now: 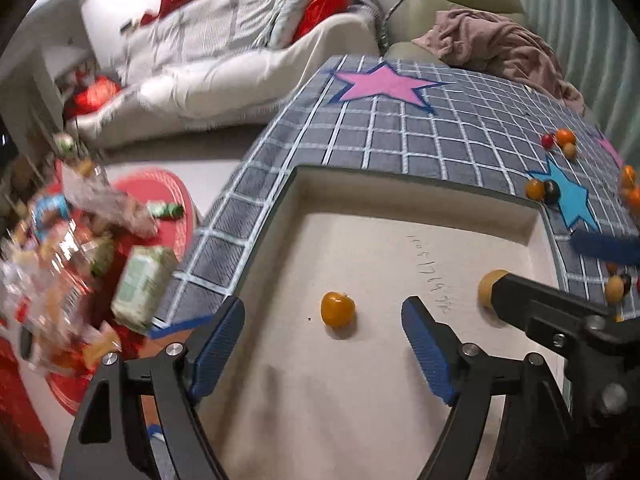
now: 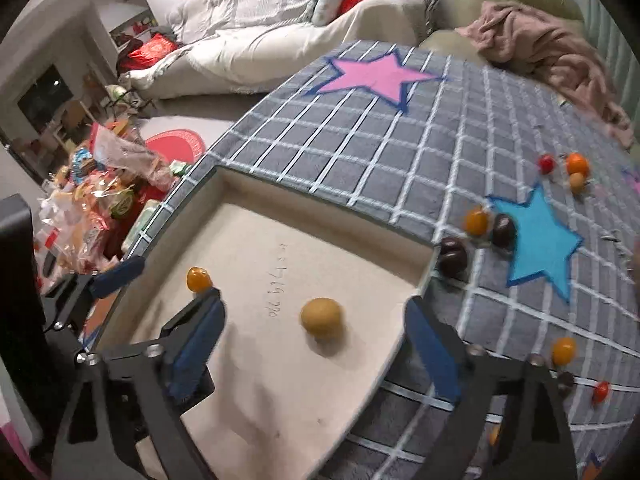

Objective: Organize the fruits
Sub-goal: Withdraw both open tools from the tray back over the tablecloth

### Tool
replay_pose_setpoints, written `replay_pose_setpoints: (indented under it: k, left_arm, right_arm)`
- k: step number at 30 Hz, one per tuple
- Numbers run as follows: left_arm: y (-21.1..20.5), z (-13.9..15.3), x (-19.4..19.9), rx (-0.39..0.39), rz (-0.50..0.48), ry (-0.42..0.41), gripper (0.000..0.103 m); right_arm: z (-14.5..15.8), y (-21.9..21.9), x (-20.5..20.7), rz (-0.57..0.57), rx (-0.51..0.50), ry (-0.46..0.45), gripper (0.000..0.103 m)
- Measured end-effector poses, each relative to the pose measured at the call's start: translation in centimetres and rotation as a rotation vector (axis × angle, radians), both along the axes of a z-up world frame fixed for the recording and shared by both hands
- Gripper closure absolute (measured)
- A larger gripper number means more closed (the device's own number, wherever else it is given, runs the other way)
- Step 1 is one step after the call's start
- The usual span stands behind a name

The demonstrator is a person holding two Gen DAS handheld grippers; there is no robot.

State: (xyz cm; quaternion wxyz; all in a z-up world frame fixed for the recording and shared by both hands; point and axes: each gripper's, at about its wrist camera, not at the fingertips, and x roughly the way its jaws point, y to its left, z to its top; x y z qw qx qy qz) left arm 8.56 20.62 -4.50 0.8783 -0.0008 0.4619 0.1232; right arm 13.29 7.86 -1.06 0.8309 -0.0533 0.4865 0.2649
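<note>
A shallow cream tray (image 1: 400, 204) with a dark rim lies on a grey checked rug. Two fruits rest on its floor. A small orange fruit (image 1: 338, 309) lies just beyond my left gripper (image 1: 324, 306), which is open, its blue pads clear of the fruit. A round tan fruit (image 2: 322, 318) lies under my right gripper (image 2: 314, 300), also open and wide, touching nothing. In the left wrist view one black finger (image 1: 520, 296) of the right gripper half hides the tan fruit (image 1: 488, 286). The orange fruit (image 2: 199, 279) sits at the tip of the right gripper's left finger.
Loose fruits lie on the rug (image 2: 400, 152) right of the tray: two dark ones (image 2: 454, 258) at its corner, an orange one (image 2: 477, 221), a red, orange and tan cluster (image 2: 576, 166), more near the front. A sofa stands behind; snack packs (image 2: 100, 208) crowd the floor at left.
</note>
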Motion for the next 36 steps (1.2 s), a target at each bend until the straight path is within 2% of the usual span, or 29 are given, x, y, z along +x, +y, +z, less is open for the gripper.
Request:
replay_pose_setpoints:
  k: [4, 7, 11, 16, 21, 28, 36]
  left_arm:
    - [-1.4, 1.5, -1.8, -0.019, -0.051, -0.032, 0.021]
    - [-2.8, 2.4, -3.5, -0.027, -0.091, -0.053, 0.021]
    - [-5.3, 3.0, -5.4, -0.051, -0.141, -0.060, 0.021]
    - [-9.3, 3.4, -7.3, -0.075, -0.218, -0.056, 0.021]
    - [-12.7, 3.7, -8.9, -0.053, -0.282, -0.063, 0.021]
    - [-15.5, 3.6, -9.5, -0.026, -0.326, -0.039, 0.021]
    - [-18.0, 3.2, -8.8, -0.009, -0.348, -0.006, 0.021]
  right_arm:
    - [1.6, -2.1, -1.8, -0.008, 0.025, -0.033, 0.000]
    - [2.1, -5.2, -3.5, -0.066, 0.051, -0.040, 0.000]
    - [1.6, -9.4, -5.2, -0.159, 0.082, -0.011, 0.000]
    - [0.8, -14.1, -7.3, -0.246, 0.068, 0.008, 0.000]
    - [0.1, -18.8, -9.4, -0.316, 0.054, 0.020, 0.000]
    - [-2.0, -24.6, -10.9, -0.433, 0.071, 0.072, 0.000]
    - [-3.6, -27.1, -11.3, -0.474, 0.087, 0.103, 0.000]
